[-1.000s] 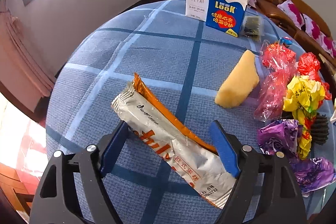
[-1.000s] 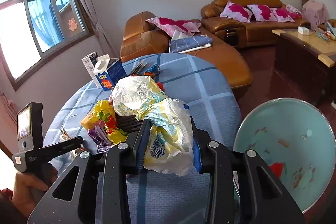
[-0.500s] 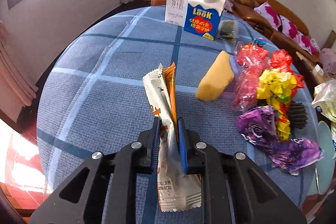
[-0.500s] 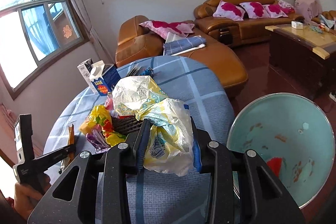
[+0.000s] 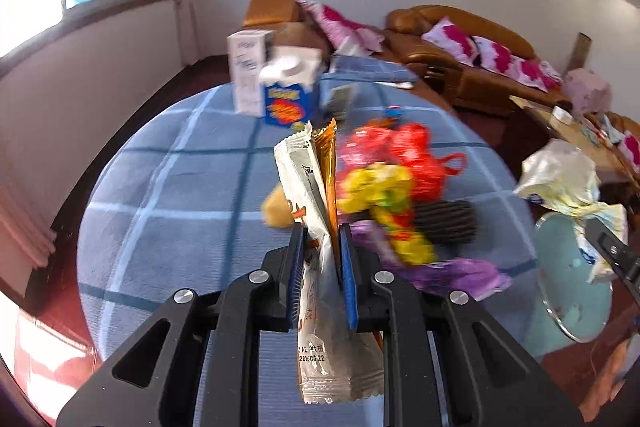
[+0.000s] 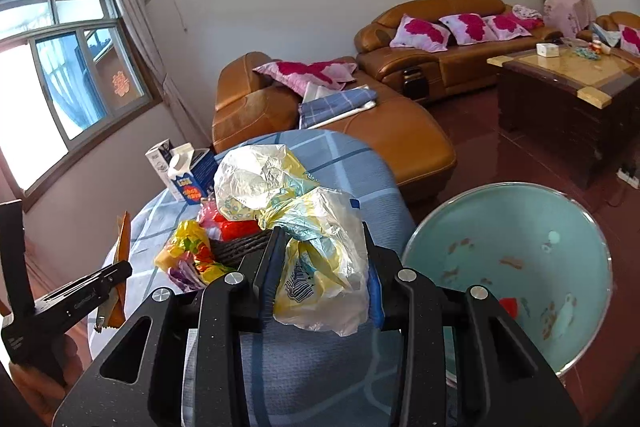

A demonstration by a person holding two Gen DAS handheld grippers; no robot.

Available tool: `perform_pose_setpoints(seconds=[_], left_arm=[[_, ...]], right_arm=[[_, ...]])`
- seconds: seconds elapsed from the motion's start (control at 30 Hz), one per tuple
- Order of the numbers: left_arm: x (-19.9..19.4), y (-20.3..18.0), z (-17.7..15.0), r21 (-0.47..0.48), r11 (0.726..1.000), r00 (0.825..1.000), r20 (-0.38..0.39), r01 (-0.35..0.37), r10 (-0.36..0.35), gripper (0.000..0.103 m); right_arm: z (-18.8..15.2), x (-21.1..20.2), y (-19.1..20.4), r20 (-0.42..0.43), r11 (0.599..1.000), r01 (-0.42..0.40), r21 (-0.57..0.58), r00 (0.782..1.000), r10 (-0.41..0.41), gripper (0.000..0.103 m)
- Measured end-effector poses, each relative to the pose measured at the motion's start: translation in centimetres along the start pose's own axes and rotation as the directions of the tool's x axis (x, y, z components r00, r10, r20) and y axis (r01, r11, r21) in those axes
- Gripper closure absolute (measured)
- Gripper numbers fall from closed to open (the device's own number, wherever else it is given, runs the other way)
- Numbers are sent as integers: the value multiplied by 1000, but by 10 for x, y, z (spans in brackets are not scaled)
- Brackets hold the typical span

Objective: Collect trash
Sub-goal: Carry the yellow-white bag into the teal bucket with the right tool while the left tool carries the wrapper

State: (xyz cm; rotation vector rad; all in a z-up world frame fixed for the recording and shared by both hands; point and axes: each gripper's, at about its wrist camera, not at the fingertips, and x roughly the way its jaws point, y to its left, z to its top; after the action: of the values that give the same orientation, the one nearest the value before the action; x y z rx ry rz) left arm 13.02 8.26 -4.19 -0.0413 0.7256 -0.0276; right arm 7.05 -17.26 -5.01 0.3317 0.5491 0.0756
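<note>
A silver and orange snack wrapper [image 5: 308, 195] stands upright above the table, pinched between the blue pads of my left gripper [image 5: 321, 247]. In the right wrist view that wrapper [image 6: 122, 239] shows edge-on at the far left, with the left gripper [image 6: 108, 277] below it. My right gripper [image 6: 320, 259] is shut on a crumpled white and yellow plastic bag [image 6: 320, 267], held over the table's near edge. The same bag [image 5: 564, 179] appears at the right of the left wrist view. Loose trash lies on the blue checked tablecloth [image 5: 180, 187]: a red bag [image 5: 404, 151], yellow wrappers [image 5: 380, 191], purple plastic [image 5: 452, 275].
Two cartons [image 5: 276, 91] stand at the table's far side, and a yellow sponge-like lump [image 5: 276, 211] lies mid-table by a dark woven coaster [image 5: 444, 221]. A pale green basin [image 6: 516, 271] sits on the floor at the right. Brown sofas [image 6: 440, 39] and a low coffee table [image 6: 568, 87] lie beyond.
My left gripper closed on the snack wrapper, lifted it off the cloth and swung toward the right. The right gripper drifted slightly with its bag still held.
</note>
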Motion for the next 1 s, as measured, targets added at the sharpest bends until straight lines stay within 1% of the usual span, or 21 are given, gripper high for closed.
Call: perform_pose_setpoints(seconds=[0.13,0.47,0.63,0.7,0.83,1.0], left_arm=[[-2,-29,2,41,998,999,9,44,-44,86],[-10,-91,-4,135,986,994,16,103,-106,85],[-10,-115,-4,177,976,991,14,128,-132,85],[-9,-126,-4,194,970,989,17,143,-149,85],[-7,-146,-6,226,960,985,9,167,-174,85],[-5,-170,-6,261,946,980,0,193,-200,84]], right_arm=[[-1,-9,-11,17,1000,21,9,1000,-22,67],[-4,-29,-47,32,994,96,43,995,-98,67],[-1,-38,-64,44,987,149,67,987,-152,67],[1,-40,-70,48,982,178,68,982,-181,67],[7,-45,-77,69,967,249,50,965,-252,67],[8,-50,-91,77,956,286,62,954,-290,67]])
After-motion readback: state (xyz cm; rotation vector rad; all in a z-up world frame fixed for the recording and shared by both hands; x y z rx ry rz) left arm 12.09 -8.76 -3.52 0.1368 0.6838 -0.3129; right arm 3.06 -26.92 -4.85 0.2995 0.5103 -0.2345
